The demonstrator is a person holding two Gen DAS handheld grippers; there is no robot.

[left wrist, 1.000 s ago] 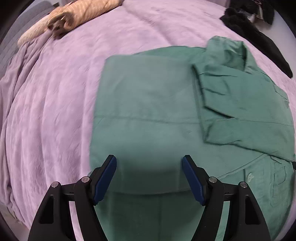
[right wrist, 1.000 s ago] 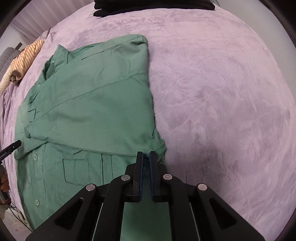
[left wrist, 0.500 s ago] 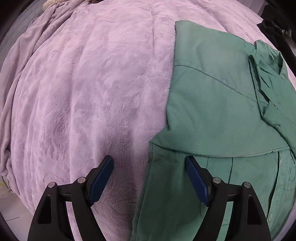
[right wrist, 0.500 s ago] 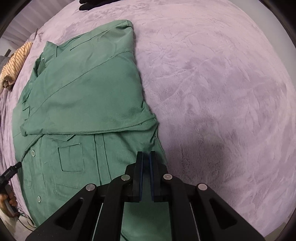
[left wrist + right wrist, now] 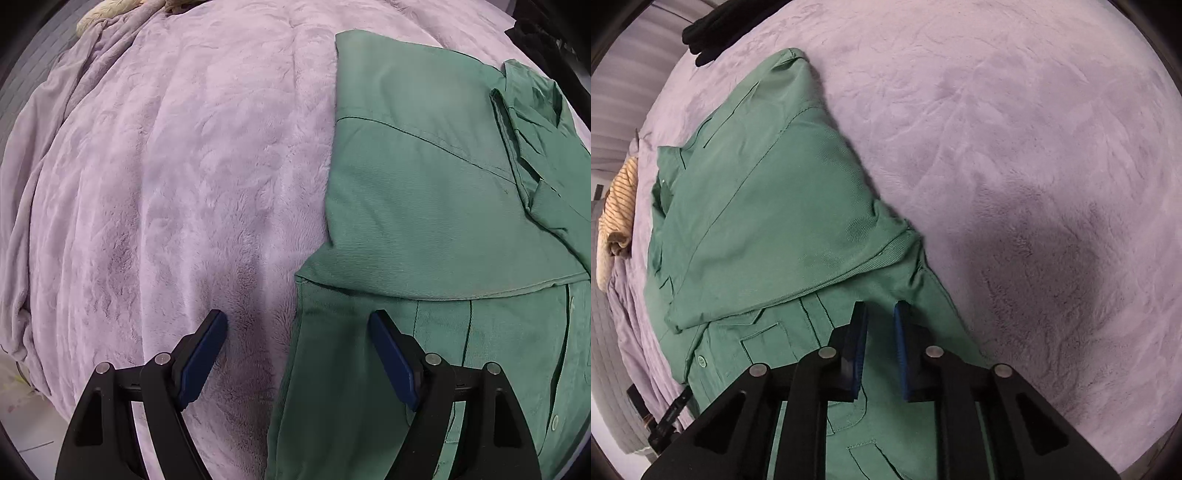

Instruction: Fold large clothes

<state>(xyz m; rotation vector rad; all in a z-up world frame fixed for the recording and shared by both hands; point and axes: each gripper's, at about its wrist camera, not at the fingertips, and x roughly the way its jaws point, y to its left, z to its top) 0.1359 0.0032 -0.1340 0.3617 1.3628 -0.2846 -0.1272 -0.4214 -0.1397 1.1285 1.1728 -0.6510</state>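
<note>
A plush lilac blanket (image 5: 177, 192) covers the whole bed, its pile brushed into swirls and darker streaks, and I take it as the landmark for the rest. At its far left corner a striped tan-and-cream cloth (image 5: 618, 199) lies bunched, part on the blanket and part spilling over its edge. At the blanket's far edge a black garment (image 5: 713, 33) sits in a loose heap. Off the blanket's left side runs a grey quilted surface (image 5: 613, 373), with the blanket's folds draping down against it. Pale floor (image 5: 26, 421) shows below the blanket's near left corner.
</note>
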